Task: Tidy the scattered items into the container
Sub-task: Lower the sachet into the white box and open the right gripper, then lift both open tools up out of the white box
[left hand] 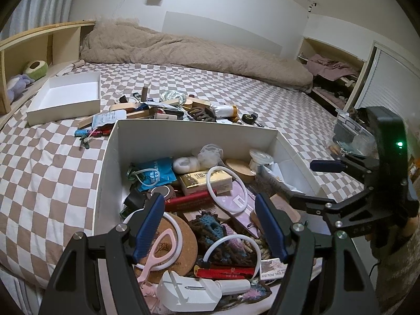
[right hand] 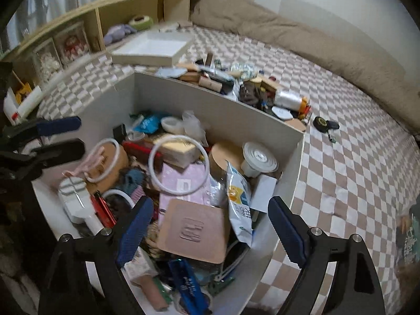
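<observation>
White container (left hand: 110, 162) overflows, lower items buried; both claws, left (left hand: 210, 231) and right (right hand: 210, 233), hang released above it.

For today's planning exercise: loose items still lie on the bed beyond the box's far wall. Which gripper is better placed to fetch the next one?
Probably the right gripper: open, empty and nearer the black tape roll. The left gripper hovers open over the white box.

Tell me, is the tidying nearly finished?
About halfway. The big white box is already piled with things. Both tools, left and right, hang open over it, holding nothing. A heap of clutter behind the box still waits on the bed.
</observation>
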`<state>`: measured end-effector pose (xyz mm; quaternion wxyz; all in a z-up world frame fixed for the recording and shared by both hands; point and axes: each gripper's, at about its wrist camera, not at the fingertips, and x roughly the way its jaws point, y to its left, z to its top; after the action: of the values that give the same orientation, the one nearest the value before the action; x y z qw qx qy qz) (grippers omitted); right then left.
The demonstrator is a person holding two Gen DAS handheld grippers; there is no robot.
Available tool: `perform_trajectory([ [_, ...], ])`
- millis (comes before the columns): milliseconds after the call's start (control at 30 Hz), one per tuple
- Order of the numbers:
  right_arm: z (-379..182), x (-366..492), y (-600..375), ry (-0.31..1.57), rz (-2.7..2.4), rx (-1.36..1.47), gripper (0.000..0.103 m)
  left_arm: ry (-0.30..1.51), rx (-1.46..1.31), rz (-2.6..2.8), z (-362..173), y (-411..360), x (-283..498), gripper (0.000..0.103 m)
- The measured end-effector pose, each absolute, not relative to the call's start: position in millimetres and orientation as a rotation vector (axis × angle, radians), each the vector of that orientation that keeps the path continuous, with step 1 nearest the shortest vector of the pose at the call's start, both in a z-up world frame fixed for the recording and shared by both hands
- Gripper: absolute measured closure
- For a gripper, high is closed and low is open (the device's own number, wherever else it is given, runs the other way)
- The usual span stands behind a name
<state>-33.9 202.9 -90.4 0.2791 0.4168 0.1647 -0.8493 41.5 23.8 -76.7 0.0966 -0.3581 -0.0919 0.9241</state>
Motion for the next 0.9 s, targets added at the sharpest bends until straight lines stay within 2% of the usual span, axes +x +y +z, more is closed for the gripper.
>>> perform_trajectory([
  [67,-87,-29,205,0.429,-2.324,1.090,0.003,-0.266,-1.059,2.742,-75,25,43,0.031],
  [267,-78,-17,214,0.329,-2.420,1.022,0.000,-0.250,-1.046,2.758,-69,27,47,0.029],
  [300,-77,-15,215,0.321,-2.442,1.006,0.000,-0.250,-1.041,2.764,-67,27,48,0.027],
  [367,-72,-10,216,0.310,-2.483,0.973,0.000,-0.260,-1.025,2.781,-63,25,50,0.015],
  [500,-64,-2,219,0.246,-2.517,0.929,0.000,-0.274,-1.001,2.799,-55,22,55,0.012],
  [600,-58,4,221,0.201,-2.544,0.915,0.000,-0.257,-0.988,2.824,-49,22,59,0.001],
  [900,-38,22,230,0.081,-2.600,0.835,0.000,-0.147,-0.954,2.896,-35,27,70,0.000],
])
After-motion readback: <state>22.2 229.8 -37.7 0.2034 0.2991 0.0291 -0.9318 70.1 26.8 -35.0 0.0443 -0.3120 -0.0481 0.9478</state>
